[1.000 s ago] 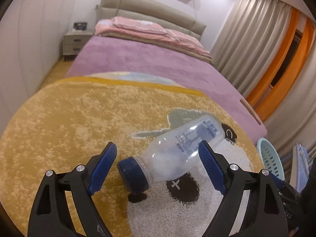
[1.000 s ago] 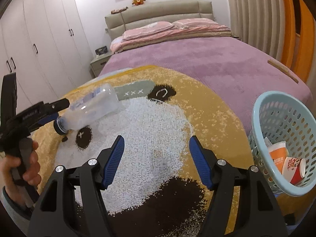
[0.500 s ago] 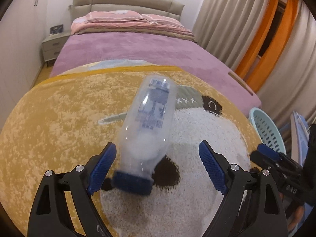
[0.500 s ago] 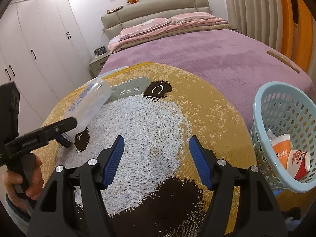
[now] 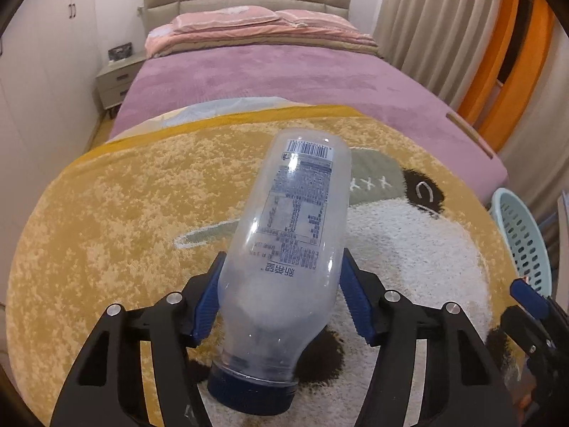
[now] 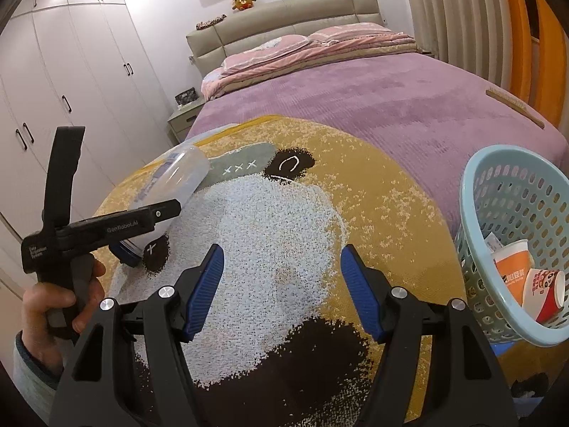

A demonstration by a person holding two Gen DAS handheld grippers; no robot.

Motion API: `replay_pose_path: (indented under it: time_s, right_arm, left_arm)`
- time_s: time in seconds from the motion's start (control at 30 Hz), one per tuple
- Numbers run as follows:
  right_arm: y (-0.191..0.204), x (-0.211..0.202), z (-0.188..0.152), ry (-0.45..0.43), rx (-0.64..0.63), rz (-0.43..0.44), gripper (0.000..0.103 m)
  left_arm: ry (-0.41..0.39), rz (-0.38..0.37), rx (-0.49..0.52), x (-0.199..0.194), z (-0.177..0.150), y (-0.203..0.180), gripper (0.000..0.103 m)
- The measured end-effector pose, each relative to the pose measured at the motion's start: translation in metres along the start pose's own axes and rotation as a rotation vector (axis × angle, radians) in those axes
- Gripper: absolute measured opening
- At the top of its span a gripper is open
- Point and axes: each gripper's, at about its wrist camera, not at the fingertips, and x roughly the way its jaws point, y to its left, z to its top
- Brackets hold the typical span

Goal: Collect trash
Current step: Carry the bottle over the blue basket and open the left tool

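A clear plastic bottle (image 5: 288, 259) with a dark blue cap and a printed label lies between my left gripper's fingers, cap toward the camera, base pointing away. My left gripper (image 5: 281, 295) is shut on the bottle's body, both blue pads pressed to its sides, above the yellow bear blanket (image 5: 124, 213). In the right wrist view the bottle (image 6: 170, 181) shows at the left, held in the hand-held left gripper (image 6: 106, 227). My right gripper (image 6: 281, 284) is open and empty over the blanket. A light blue basket (image 6: 476, 185) at the right holds paper cups (image 6: 512, 267).
The blanket covers the foot of a bed with a purple cover (image 5: 284, 71) and pink bedding at the headboard. The basket (image 5: 522, 235) stands off the bed's right edge. White wardrobes (image 6: 71, 89) and a nightstand (image 5: 115, 83) are at the left, curtains at the right.
My left gripper has closed on the bottle, which turned from lying crosswise to pointing away with its cap toward the camera. The right gripper has stayed open and barely moved.
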Motion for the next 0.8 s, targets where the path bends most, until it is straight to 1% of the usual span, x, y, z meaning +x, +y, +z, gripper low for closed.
replay_pose_path:
  time_s: [0.1,0.27,0.33,0.43,0.6,0.7,0.8]
  right_arm:
    - [-0.004,-0.004,0.001,-0.018,0.019,-0.008,0.065]
    - [-0.017,-0.013,0.001,-0.028,0.066,-0.013,0.065]
    - [-0.025,-0.019,0.0,-0.03,0.072,-0.046,0.065]
    - [-0.038,-0.03,0.0,-0.045,0.09,-0.071,0.065]
    - [-0.064,-0.059,0.005,-0.093,0.115,-0.142,0.065]
    - [-0.08,-0.077,0.006,-0.128,0.135,-0.185,0.068]
    - [-0.097,-0.096,0.006,-0.162,0.154,-0.235,0.068]
  left_arm:
    - [-0.027,-0.019,0.003,-0.01,-0.005,-0.005,0.059]
    - [-0.084,-0.069,0.037,-0.036,-0.01,-0.026,0.059]
    - [-0.111,-0.095,0.051,-0.046,-0.01,-0.041,0.059]
    - [-0.136,-0.14,0.07,-0.057,-0.007,-0.063,0.059]
    - [-0.151,-0.203,0.125,-0.067,-0.006,-0.104,0.059]
    - [-0.158,-0.245,0.155,-0.069,-0.007,-0.132,0.059]
    - [-0.161,-0.282,0.189,-0.069,-0.007,-0.159,0.059]
